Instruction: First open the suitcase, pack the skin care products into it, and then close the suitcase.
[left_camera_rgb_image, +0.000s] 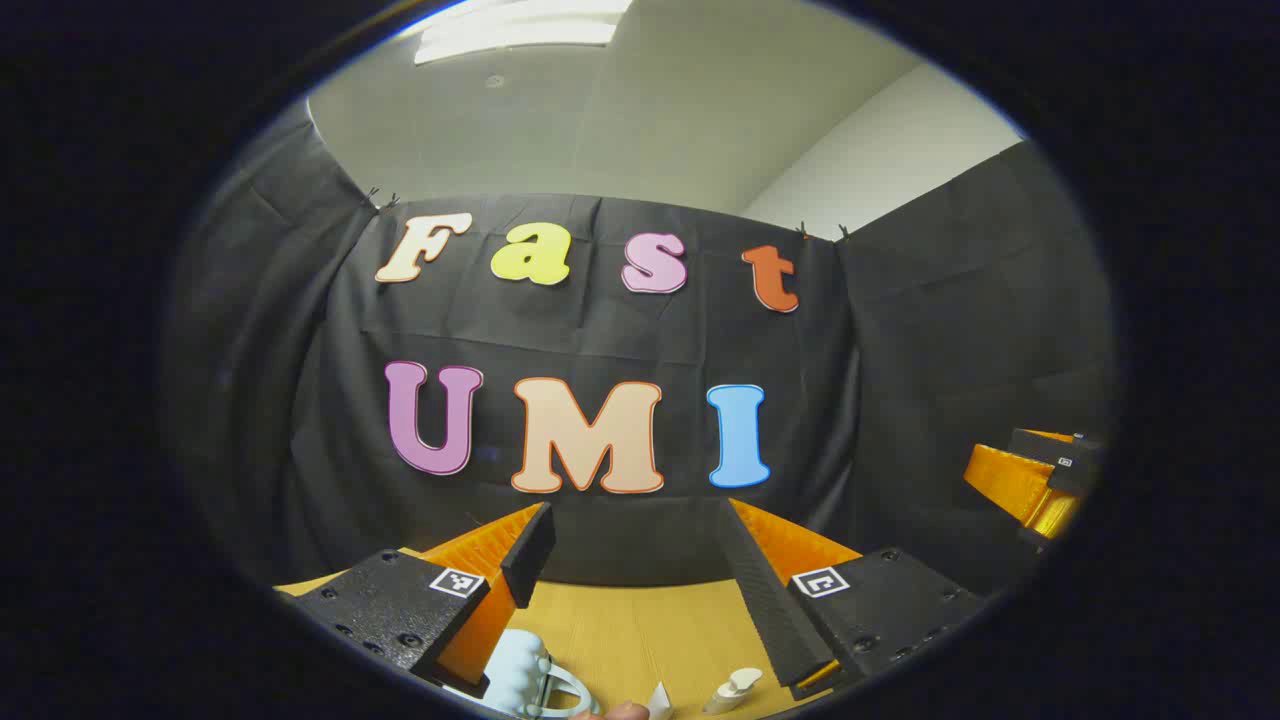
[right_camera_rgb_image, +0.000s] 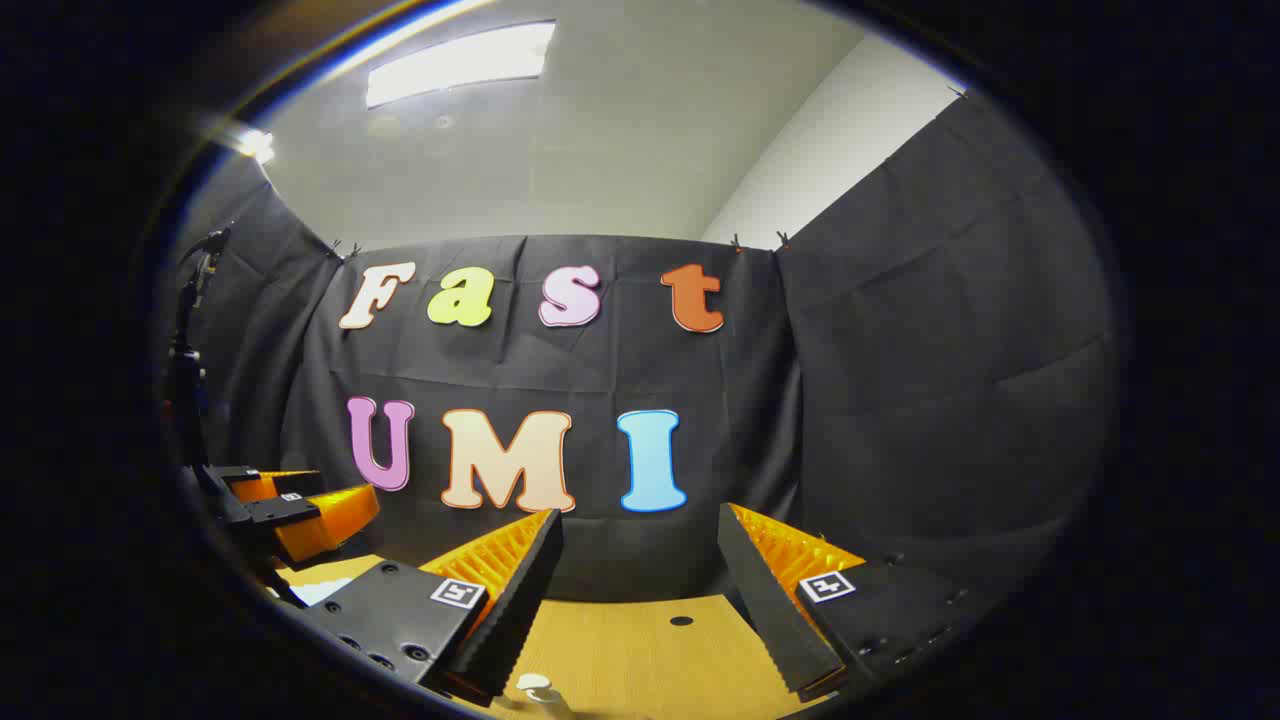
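Nearest the lens in the left gripper view, the left gripper (left_camera_rgb_image: 640, 560) has its two fingers spread wide with nothing between them; it is held level and raised, facing the black cloth wall (left_camera_rgb_image: 900, 400) rather than the work, which reads as a ready pose before any reach. Just below, at the bottom edge, lies a pale blue ribbed thing with a looped handle (left_camera_rgb_image: 522, 672); it may be part of the suitcase or one of the items, and too little of it shows to say. Beside it on the wooden table (left_camera_rgb_image: 640, 625) stand a small white pump bottle (left_camera_rgb_image: 733, 688) and a white scrap (left_camera_rgb_image: 660, 700), likely the skin care products, set close in so that either hand can take them; a fingertip (left_camera_rgb_image: 620, 711) shows at the edge. At the far right of that view sits the other gripper.

In the right gripper view, the right gripper (right_camera_rgb_image: 635, 570) is likewise parted and empty, also aimed at the cloth; a small white round object (right_camera_rgb_image: 533, 684) sits on the table under its left finger. By my judgement the task has hardly begun; the suitcase is not yet open as far as these views tell.
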